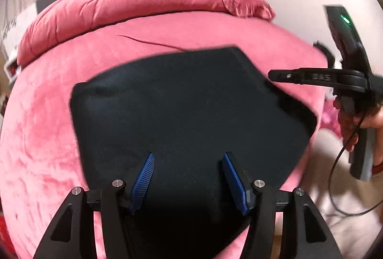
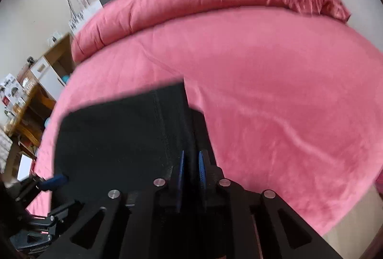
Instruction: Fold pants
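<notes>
The black pants (image 1: 182, 103) lie folded into a compact dark shape on the pink bed, also in the right wrist view (image 2: 115, 134). My left gripper (image 1: 189, 156) is open, its blue pads spread above the near part of the pants, holding nothing. My right gripper (image 2: 191, 158) is shut on the right edge of the pants, the blue pads pinching a fold of black fabric. In the left wrist view the right gripper (image 1: 273, 76) reaches in from the right to the pants' right edge, held by a hand (image 1: 347, 125).
The pink bedsheet (image 2: 275, 91) covers the bed, with a rolled pink duvet (image 1: 134, 3) along the far side. A wooden shelf with boxes (image 2: 26, 96) stands left of the bed. The bed's near right edge drops to a light floor (image 2: 354, 223).
</notes>
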The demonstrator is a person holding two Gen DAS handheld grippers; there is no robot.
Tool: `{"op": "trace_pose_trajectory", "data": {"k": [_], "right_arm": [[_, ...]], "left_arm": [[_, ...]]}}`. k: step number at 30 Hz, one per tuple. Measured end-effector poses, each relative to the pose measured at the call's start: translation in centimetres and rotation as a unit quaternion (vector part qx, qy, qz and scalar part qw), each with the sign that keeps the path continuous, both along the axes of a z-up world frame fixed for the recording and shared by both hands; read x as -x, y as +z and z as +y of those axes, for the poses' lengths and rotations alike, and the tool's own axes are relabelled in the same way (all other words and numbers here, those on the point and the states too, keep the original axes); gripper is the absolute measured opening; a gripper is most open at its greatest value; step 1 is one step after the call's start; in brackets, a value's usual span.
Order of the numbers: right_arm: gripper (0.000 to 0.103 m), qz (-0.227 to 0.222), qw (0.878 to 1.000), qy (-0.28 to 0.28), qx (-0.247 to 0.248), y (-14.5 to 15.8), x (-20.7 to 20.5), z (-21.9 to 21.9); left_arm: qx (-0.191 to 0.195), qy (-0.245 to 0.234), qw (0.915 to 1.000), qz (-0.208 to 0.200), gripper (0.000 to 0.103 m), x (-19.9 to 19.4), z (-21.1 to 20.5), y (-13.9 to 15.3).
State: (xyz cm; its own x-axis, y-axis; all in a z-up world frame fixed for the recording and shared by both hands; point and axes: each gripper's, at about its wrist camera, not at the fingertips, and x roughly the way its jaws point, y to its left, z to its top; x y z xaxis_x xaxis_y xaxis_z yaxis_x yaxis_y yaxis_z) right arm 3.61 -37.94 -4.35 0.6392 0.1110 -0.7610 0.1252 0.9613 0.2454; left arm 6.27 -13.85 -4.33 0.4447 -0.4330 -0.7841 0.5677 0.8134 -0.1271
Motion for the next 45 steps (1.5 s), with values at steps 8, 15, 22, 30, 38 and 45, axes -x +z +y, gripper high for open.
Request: {"op": "trace_pose_trajectory", "data": {"k": [8, 15, 22, 30, 38, 45], "right_arm": [[0.013, -0.020, 0.993, 0.119, 0.012, 2.5, -4.2, 5.5], [0.008, 0.033, 0.993, 0.109, 0.037, -2.3, -9.5, 6.5], [0.000, -0.011, 0.998, 0.057, 0.030, -5.5, -9.0, 4.0], [0.000, -0.036, 0.997, 0.061, 0.014, -4.4, -8.3, 3.7], [0.039, -0.071, 0.993, 0.080, 0.038, -0.3, -2.0, 5.4], [0.039, -0.049, 0.995, 0.081, 0.023, -0.4, 1.6, 5.8]], "left_arm": [[-0.023, 0.068, 0.9971, -0.025, 0.060, -6.3, 0.7, 1.7], [-0.068, 0.090, 0.9936, -0.013, 0.061, -11.1, -0.8, -1.7], [-0.038, 0.088, 0.9954, 0.010, 0.063, -13.3, -1.2, -5.0], [-0.038, 0.105, 0.9937, -0.013, 0.063, -11.3, -0.7, -3.3], [0.010, 0.135, 0.9908, -0.005, 0.063, -7.0, 1.8, -1.0], [-0.009, 0.129, 0.9915, 0.001, 0.063, -3.2, 2.0, -1.3]]}}
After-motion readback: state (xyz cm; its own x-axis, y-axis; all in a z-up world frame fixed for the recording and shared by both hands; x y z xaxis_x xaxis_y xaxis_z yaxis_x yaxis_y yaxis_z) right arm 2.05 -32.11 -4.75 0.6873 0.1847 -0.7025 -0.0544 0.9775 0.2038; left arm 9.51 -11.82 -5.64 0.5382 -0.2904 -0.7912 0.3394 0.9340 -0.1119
